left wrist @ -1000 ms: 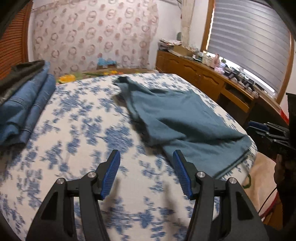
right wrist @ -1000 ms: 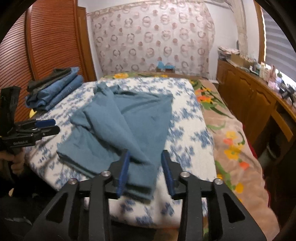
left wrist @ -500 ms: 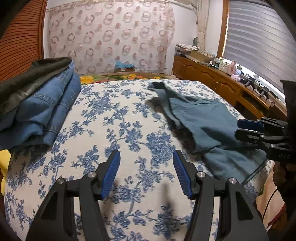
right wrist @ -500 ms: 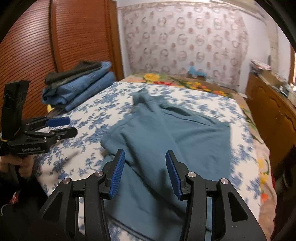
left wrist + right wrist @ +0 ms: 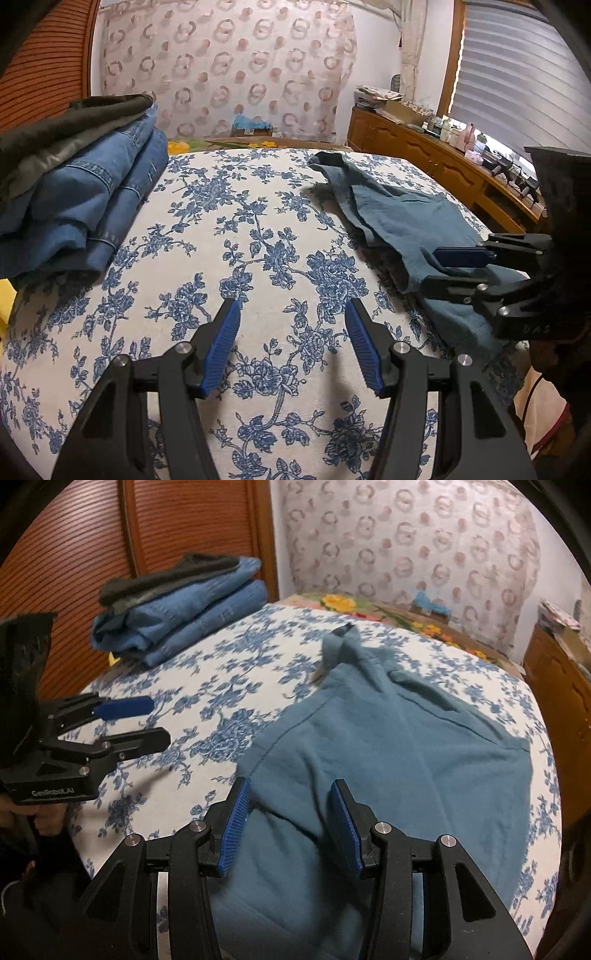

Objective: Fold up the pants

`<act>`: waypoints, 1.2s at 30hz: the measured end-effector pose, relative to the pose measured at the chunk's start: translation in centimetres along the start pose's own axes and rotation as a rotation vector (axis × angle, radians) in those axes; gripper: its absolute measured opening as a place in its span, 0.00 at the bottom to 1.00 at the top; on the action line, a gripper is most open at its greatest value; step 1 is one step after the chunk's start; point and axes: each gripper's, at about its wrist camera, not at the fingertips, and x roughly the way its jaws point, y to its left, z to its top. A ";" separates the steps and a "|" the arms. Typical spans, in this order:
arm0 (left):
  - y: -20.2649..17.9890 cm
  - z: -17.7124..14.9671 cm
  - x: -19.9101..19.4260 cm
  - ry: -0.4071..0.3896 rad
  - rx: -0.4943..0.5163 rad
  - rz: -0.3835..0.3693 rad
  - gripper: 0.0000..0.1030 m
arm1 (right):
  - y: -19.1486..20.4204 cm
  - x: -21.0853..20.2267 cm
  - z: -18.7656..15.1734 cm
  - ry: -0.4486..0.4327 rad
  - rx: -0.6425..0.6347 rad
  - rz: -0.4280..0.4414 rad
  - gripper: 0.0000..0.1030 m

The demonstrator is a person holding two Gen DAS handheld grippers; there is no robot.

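Left tongs (image 5: 291,343) spread over the floral bedcover (image 5: 229,236); right tongs (image 5: 288,825) spread above teal pants (image 5: 406,760).

My right tool (image 5: 288,825) is off the near hem of the teal pants (image 5: 399,760) now, jaws a bit wider, hovering over the fabric further left. Left tool (image 5: 291,349) sits closer to the jeans stack (image 5: 85,199) than before, over bare bedspread (image 5: 229,236).

Bed (image 5: 207,258) covered by a white spread with blue floral print; teal pants (image 5: 388,746) lie rumpled on its right half, reaching the near edge; a stack of folded denim (image 5: 85,199), a dark garment (image 5: 66,125) on top, sits at the far left.
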 end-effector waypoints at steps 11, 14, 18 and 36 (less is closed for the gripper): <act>-0.1 0.1 0.3 0.011 -0.001 -0.009 0.57 | 0.7 2.4 1.1 0.088 -0.073 -0.032 0.37; -0.2 0.1 0.3 0.012 0.001 -0.009 0.57 | 0.5 2.0 1.4 0.074 -0.074 -0.018 0.15; -0.3 0.1 0.4 0.016 -0.002 -0.002 0.57 | -0.9 0.8 1.9 0.022 -0.007 0.031 0.06; -5.0 2.0 1.3 -0.003 0.098 -0.088 0.57 | -7.2 -1.8 3.5 -0.045 0.089 -0.055 0.01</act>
